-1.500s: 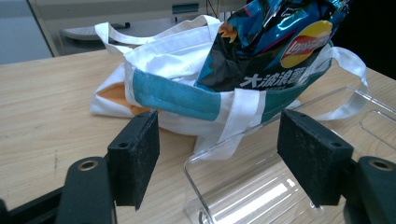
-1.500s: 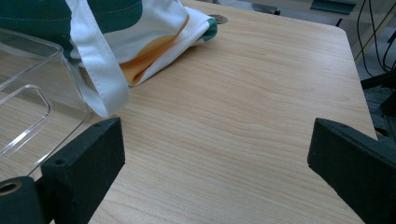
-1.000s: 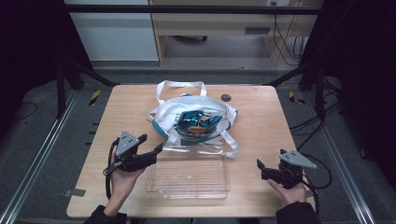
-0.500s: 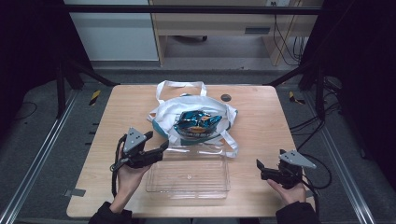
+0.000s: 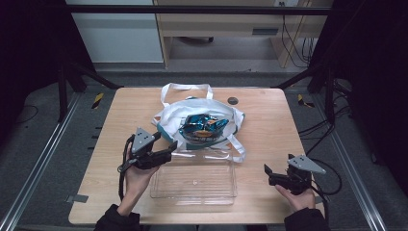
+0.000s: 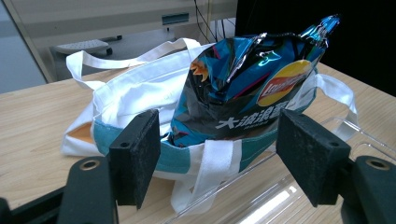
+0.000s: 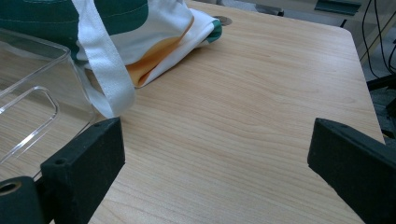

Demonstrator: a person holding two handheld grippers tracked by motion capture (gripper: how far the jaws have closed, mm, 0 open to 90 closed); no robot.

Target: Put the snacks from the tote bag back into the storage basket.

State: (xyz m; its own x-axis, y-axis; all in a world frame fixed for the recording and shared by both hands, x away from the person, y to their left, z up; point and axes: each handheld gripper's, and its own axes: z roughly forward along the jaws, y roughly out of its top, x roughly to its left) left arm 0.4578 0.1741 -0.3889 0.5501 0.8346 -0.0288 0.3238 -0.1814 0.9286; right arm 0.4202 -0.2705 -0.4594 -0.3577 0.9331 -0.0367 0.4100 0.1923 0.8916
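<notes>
Wooden counter (image 5: pixel 269 125) underneath everything, both sets of tongs low over its near half. Beyond the left tongs (image 5: pixel 166 155), a white tote bag (image 5: pixel 173 113) with teal trim, lying slumped, straps trailing toward the near edge. Between the two tongs, a clear plastic tray (image 5: pixel 193 180), its far rim touching the bag's strap. Poking out of the bag, dead ahead of the left tongs, a blue crisp packet (image 6: pixel 243 88), standing tilted, framed in the gap. Left tongs spread wide, gripping nothing, tips at the tray's far left corner. Right tongs (image 5: pixel 268 174) also wide apart, empty, just right of the tray, over bare wood.
</notes>
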